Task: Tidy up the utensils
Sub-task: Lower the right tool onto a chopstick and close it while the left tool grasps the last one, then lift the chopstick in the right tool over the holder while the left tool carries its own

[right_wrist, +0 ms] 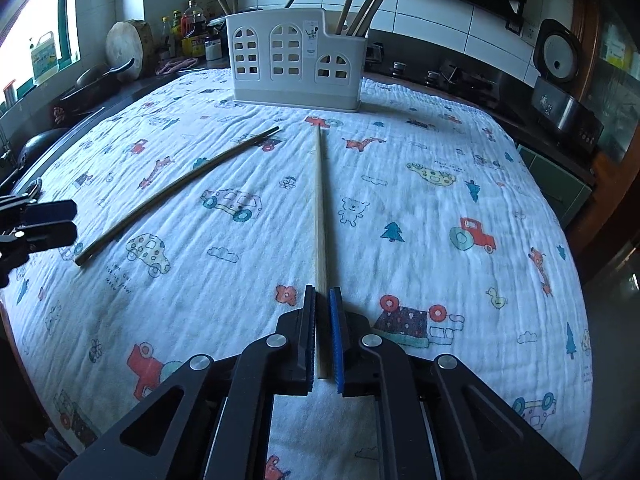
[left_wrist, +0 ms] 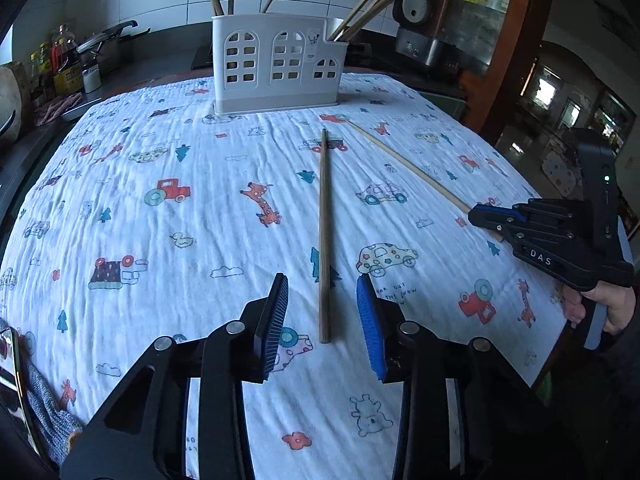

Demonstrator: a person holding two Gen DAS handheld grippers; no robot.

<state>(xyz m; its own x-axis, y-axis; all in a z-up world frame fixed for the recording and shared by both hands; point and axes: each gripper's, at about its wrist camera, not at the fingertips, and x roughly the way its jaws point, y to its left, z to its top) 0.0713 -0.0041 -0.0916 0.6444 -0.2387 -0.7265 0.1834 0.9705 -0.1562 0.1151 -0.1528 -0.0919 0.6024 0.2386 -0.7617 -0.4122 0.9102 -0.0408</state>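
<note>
A white utensil holder (left_wrist: 276, 66) with several chopsticks stands at the far side of the patterned cloth; it also shows in the right wrist view (right_wrist: 298, 70). A dark chopstick (left_wrist: 324, 232) lies on the cloth, its near end between the fingers of my open left gripper (left_wrist: 322, 292). It also shows in the right wrist view (right_wrist: 176, 194). A pale chopstick (right_wrist: 319, 216) lies pointing at the holder. My right gripper (right_wrist: 321, 296) is shut on its near end. The left wrist view shows the right gripper (left_wrist: 480, 214) on the pale chopstick (left_wrist: 408, 162).
The printed cloth (left_wrist: 160, 240) covers the table. A counter behind holds bottles (left_wrist: 60, 64), a pot (left_wrist: 108, 44) and a rice cooker (left_wrist: 424, 36). A round wooden board (right_wrist: 128, 50) leans at the left. The table edge drops off at the right.
</note>
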